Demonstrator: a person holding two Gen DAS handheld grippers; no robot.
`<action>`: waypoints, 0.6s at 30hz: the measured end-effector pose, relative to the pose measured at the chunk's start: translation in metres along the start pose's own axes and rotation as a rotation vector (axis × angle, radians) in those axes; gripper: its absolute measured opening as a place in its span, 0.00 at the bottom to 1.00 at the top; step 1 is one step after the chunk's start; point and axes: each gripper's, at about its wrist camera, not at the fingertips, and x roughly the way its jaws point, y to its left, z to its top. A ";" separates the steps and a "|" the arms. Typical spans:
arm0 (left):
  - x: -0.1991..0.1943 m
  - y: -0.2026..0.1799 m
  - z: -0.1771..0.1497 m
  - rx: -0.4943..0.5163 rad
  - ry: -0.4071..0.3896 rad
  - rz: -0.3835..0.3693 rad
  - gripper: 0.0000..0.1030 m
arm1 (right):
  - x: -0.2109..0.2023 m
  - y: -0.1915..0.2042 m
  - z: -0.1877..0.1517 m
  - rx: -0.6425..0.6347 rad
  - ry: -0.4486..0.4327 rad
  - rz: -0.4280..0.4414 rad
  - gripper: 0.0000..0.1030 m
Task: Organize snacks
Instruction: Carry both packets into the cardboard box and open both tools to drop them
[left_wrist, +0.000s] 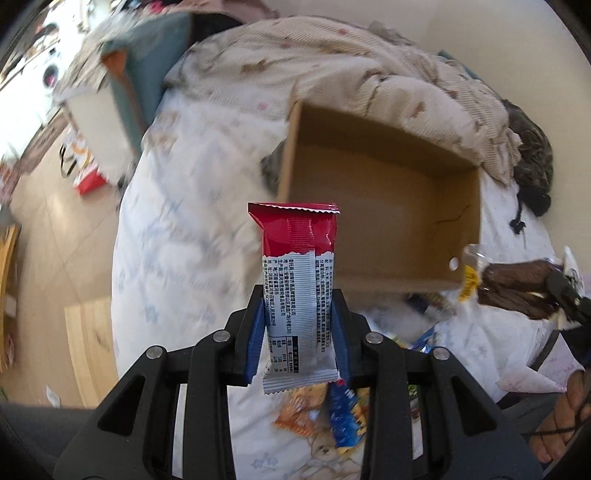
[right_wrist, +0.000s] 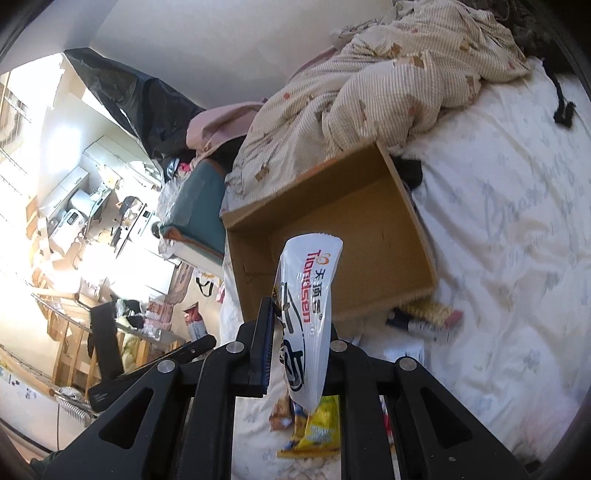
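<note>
Both grippers are holding a snack above the bed, box ahead of each.

Left gripper (left_wrist: 299, 314) is clamping a red-and-white bar (left_wrist: 299, 280) by its lower half; pads are pressing on both sides. The bar's long axis is running along the fingers, red end forward and pointing at the box (left_wrist: 369, 206). The box is lying just past that red end, up and slightly right in the left view, open side facing the camera, inside looking empty.

Right gripper (right_wrist: 299, 332) is pinching a white pouch (right_wrist: 308, 314), jaws fully closed on the film. The pouch is standing up between the fingers, its top overlapping the box's near wall in the right view. In the left view the same pouch is showing at the far right, beside the box's near corner.

Judgement: both are about equally near; the next move looks like a short push forward over the near rim, then release. Loose packets (right_wrist: 314, 428) are lying on the sheet (right_wrist: 517, 221) below both grippers, waiting to be sorted.

Both are angling downward toward the box.
</note>
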 end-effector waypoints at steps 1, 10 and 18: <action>0.000 -0.005 0.008 0.011 -0.006 -0.004 0.28 | 0.003 -0.001 0.006 -0.003 -0.006 -0.005 0.13; 0.022 -0.032 0.052 0.068 -0.020 -0.012 0.28 | 0.043 -0.016 0.036 0.005 0.007 -0.040 0.13; 0.067 -0.042 0.063 0.097 -0.002 0.000 0.28 | 0.087 -0.040 0.039 0.048 0.066 -0.063 0.13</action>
